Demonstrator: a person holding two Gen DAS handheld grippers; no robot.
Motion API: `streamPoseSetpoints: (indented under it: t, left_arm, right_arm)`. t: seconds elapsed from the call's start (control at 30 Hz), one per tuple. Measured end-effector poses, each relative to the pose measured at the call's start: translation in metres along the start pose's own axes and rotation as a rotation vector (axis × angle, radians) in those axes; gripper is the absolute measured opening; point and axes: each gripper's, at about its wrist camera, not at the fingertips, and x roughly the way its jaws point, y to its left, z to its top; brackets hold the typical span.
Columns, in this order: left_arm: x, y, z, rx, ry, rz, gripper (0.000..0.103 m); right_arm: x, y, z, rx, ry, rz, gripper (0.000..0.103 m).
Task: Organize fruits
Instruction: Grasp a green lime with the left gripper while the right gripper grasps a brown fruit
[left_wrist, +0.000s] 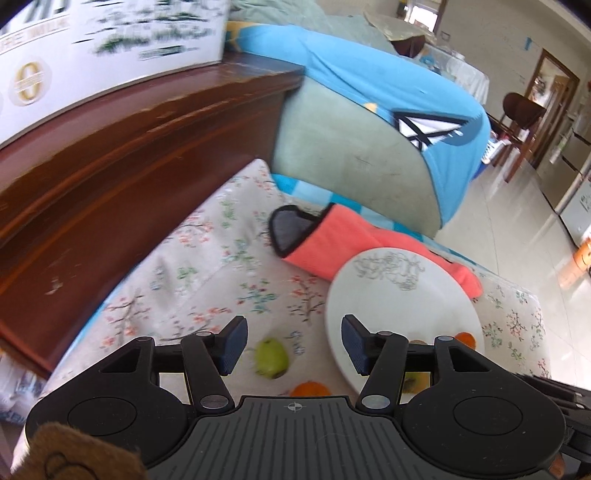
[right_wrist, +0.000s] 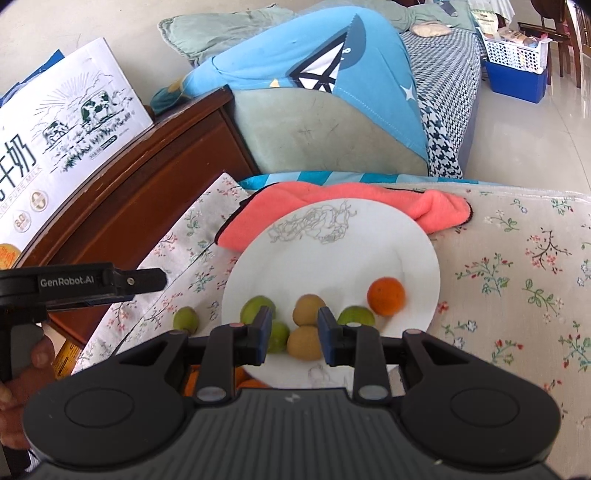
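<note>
A white plate (right_wrist: 369, 240) lies on the flowered cloth and holds several small fruits: an orange one (right_wrist: 385, 295), green ones (right_wrist: 257, 307) and yellow-brown ones (right_wrist: 305, 342). My right gripper (right_wrist: 291, 338) is open above the plate's near side, with a yellow-brown fruit between its fingers, not gripped. A green fruit (right_wrist: 186, 319) lies on the cloth left of the plate; it also shows in the left wrist view (left_wrist: 272, 357). My left gripper (left_wrist: 293, 345) is open just above it, with an orange fruit (left_wrist: 310, 388) on the cloth near its base. The plate (left_wrist: 391, 295) is to its right.
A coral cloth (right_wrist: 332, 201) lies under the plate's far edge. A dark wooden frame (left_wrist: 129, 177) runs along the left, with a milk carton box (right_wrist: 62, 122) on it. A cushion with a blue cover (right_wrist: 325, 92) lies behind. The floor drops off at right.
</note>
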Motion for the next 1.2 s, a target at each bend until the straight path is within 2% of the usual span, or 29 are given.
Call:
streamPoseSetpoints:
  t: [0.27, 0.47, 0.8, 1.2]
  left_arm:
    - [-0.018, 0.031, -0.006, -0.068, -0.005, 0.026, 0.055]
    - [-0.020, 0.035, -0.015, -0.046, 0.010, 0.046, 0.056]
    - [-0.004, 0.026, -0.020, -0.001, 0.052, 0.058, 0.057]
    - [0.033, 0.019, -0.019, -0.015, 0.125, 0.061, 0.057]
  right_arm:
    - [-0.018, 0.003, -0.015, 0.018, 0.015, 0.004, 0.029]
    - [-0.027, 0.010, -0.029, -0.003, 0.030, 0.015, 0.029]
    - [-0.020, 0.026, -0.054, -0.088, 0.108, 0.037, 0.029]
    - [0.001, 0.047, -0.069, -0.203, 0.168, 0.036, 0.034]
